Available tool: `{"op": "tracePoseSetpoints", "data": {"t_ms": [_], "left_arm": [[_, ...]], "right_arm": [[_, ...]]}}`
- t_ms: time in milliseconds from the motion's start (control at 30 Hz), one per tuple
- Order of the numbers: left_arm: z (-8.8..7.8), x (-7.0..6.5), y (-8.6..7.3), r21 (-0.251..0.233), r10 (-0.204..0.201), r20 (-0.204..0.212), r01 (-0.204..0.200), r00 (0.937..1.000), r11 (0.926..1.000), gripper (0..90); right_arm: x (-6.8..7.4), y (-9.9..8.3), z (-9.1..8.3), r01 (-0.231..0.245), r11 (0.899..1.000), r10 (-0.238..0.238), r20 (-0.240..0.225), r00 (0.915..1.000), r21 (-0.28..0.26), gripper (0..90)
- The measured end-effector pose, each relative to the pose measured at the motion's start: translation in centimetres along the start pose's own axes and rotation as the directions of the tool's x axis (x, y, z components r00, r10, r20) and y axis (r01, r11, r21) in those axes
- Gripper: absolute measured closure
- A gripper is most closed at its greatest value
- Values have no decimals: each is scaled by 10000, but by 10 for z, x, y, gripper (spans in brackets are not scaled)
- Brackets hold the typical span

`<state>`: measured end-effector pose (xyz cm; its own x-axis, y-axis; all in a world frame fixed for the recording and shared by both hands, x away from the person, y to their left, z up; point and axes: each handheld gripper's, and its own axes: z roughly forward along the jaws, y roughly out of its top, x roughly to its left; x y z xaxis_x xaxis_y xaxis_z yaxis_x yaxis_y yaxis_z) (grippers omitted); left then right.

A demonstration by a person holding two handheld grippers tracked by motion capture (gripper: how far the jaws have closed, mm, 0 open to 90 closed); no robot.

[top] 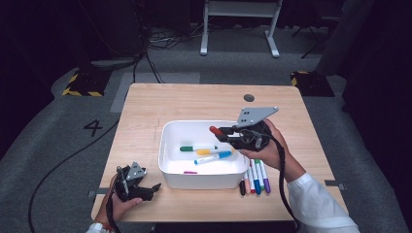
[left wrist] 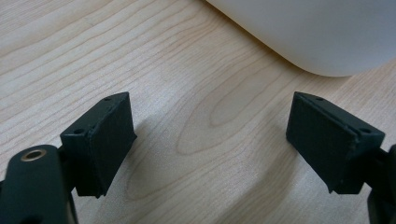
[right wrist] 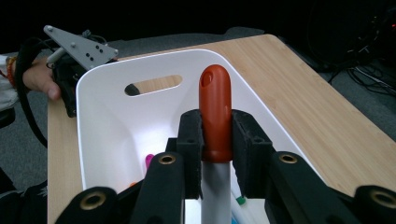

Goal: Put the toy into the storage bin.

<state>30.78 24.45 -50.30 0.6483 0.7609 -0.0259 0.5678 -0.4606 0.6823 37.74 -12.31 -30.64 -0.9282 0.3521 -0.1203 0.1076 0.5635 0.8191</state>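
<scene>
Red-capped marker (right wrist: 215,112) clamped in right hand-held gripper (top: 224,133) over white bin (top: 167,167), drop pending: lower, release; left hand-held gripper (top: 145,187) wide, empty on desk (top: 145,111).

One readable sign: a black "4" on the floor (top: 92,127), at about 9 o'clock from the table (top: 145,104). No other text legible.

— Where's open room on the bench (top: 145,104)?
— Along the far edge and left side. The white bin (top: 167,167) blocks the middle; markers (top: 255,180) lie just right of it.
</scene>
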Motion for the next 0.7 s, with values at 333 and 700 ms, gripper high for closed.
{"op": "tracePoseSetpoints", "data": {"t_ms": [333,700], "left_arm": [[0,0,0,5,-15,-12,15,10000,10000,154],[0,0,0,-4,-33,-21,33,10000,10000,153]], "right_arm": [[14,-1,33,508,9936,-440,-684,9967,1011,749],[33,-6,63,1206,9626,-822,-1625,9833,2426,749]]}}
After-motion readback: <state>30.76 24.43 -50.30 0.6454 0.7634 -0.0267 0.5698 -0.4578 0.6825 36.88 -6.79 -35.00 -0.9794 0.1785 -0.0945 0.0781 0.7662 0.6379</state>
